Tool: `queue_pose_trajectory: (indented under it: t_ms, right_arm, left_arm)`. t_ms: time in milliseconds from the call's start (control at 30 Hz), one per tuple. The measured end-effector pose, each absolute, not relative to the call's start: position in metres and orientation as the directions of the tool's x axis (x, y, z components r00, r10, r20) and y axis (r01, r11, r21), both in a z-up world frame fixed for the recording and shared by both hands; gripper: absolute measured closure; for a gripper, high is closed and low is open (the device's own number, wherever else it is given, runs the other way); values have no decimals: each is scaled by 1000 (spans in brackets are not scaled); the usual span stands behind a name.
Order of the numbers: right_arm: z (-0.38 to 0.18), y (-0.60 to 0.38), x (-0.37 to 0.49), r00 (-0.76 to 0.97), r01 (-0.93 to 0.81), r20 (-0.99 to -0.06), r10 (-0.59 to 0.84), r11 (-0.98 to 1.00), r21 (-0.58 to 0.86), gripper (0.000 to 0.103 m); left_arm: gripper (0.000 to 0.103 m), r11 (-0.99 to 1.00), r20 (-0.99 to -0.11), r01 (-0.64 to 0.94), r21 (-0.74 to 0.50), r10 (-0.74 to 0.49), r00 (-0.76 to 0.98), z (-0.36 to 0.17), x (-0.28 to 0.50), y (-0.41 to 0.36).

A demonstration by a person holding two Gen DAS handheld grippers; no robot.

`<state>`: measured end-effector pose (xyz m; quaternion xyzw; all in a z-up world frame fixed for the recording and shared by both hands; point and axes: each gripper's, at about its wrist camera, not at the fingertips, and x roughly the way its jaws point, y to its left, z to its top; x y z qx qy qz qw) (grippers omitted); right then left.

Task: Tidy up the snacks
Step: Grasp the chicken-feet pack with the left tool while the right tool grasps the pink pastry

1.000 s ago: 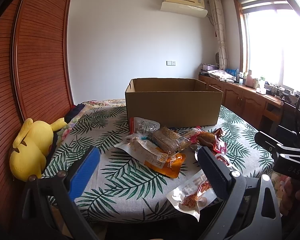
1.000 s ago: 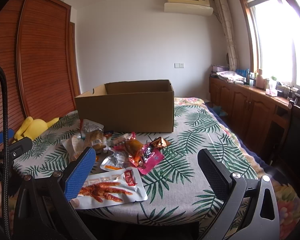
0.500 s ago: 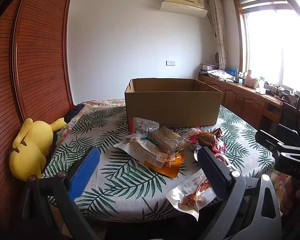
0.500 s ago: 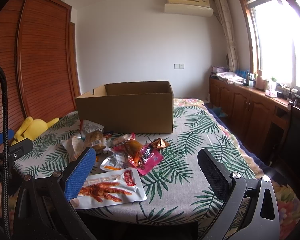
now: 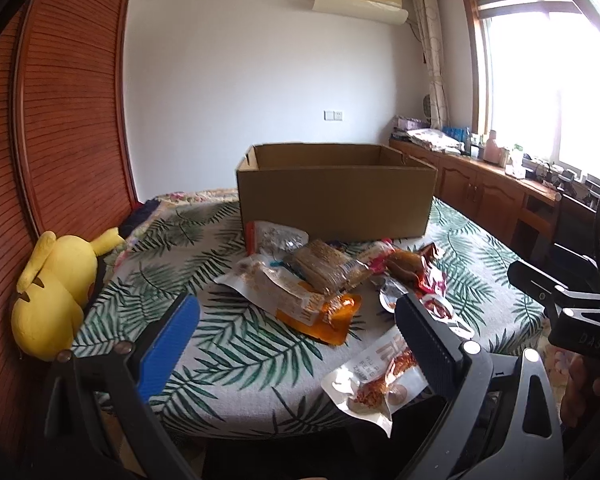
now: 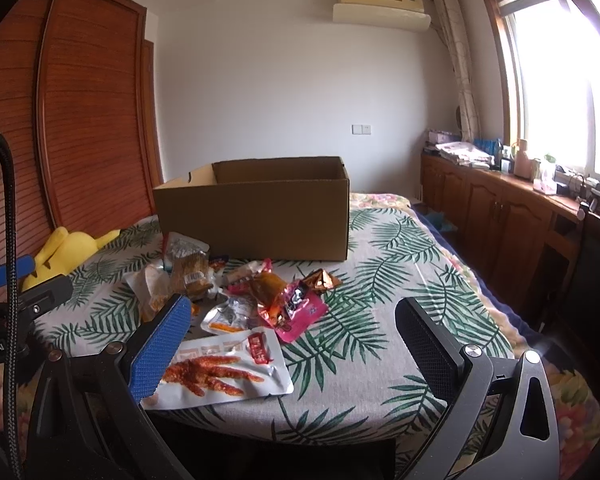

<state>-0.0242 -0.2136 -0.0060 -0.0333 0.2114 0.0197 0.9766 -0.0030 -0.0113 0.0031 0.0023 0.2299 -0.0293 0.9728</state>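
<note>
An open cardboard box (image 5: 336,200) stands on a table (image 5: 236,344) covered with a palm-leaf cloth, and the snacks lie in a loose pile on the cloth just in front of it.

From the left wrist view, a silver packet (image 5: 276,238) leans nearest the box's front left corner. In front of the box lies a brown bar pack (image 5: 330,268), resting on top of a white-and-orange pouch (image 5: 296,300). To the right of the bar pack, still in front of the box, is a red wrapper (image 5: 414,270). Nearest the table's front edge, farthest from the box, lies a white pouch (image 5: 376,380) showing red food; it partly overhangs the edge. A yellow plush (image 5: 56,292) sits left of the box, off the table's side.

The left gripper (image 5: 296,320) hovers before the table's front edge, its fingers spread wide with nothing between them.

In the right wrist view, the box (image 6: 256,208) is at the centre and the pile spreads in front of its left half. A pink packet (image 6: 296,312) lies in front of the box, and the white pouch (image 6: 224,368) with red food lies near the front edge. The right gripper (image 6: 292,320) also hangs at the front edge with fingers wide apart and empty.
</note>
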Motion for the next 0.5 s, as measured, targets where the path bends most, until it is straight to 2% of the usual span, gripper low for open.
queue_pose_trajectory:
  t_ms: [200,500]
  right_arm:
    - [-10,-223,-25,900,-49,-435,18,997,-60,0]
    - [-10,-239,-20,889,-47,-458,12,997,-65,0]
  left_arm:
    - [4,992,-503,125,-1,-108,858,-11,8,-27]
    - [4,954,-635,297,30,-211,743,-36,28,-63]
